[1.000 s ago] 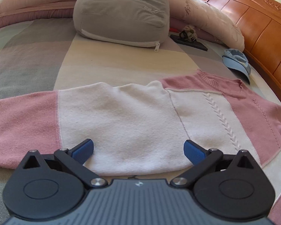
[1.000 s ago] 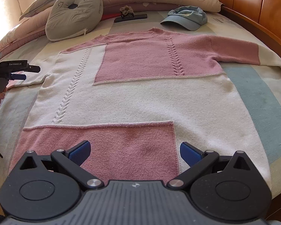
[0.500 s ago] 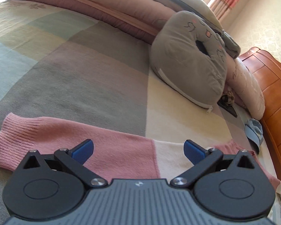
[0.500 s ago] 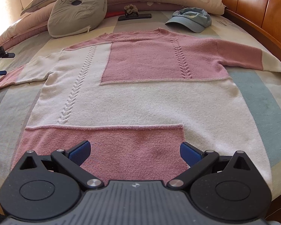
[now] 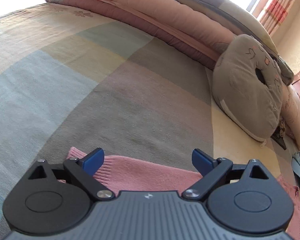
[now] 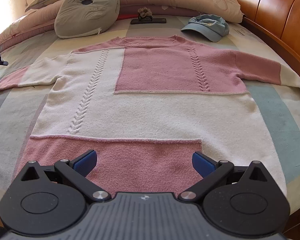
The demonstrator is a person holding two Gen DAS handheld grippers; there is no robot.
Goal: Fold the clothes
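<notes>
A pink-and-white sweater [image 6: 150, 104] lies spread flat, front up, on a checked bedspread [image 5: 70, 84], its collar toward the pillows. Broad bare bedspread stretches past the pink cuff [image 5: 114, 166] of the outstretched sleeve at far left, where the left gripper [image 5: 148, 160], tilted downward, hangs over that cuff, its jaws wide but closing, the cuff between them and not pinched. A grey cat cushion [image 6: 88, 10] sits beyond the shoulder. Mid-bed, the right gripper [image 6: 143, 162] angles down over the pink hem panel, blue pads spread, gripping nothing. A blue cap [image 6: 207, 27] rests near the wooden bed frame [image 6: 270, 14] at right.
</notes>
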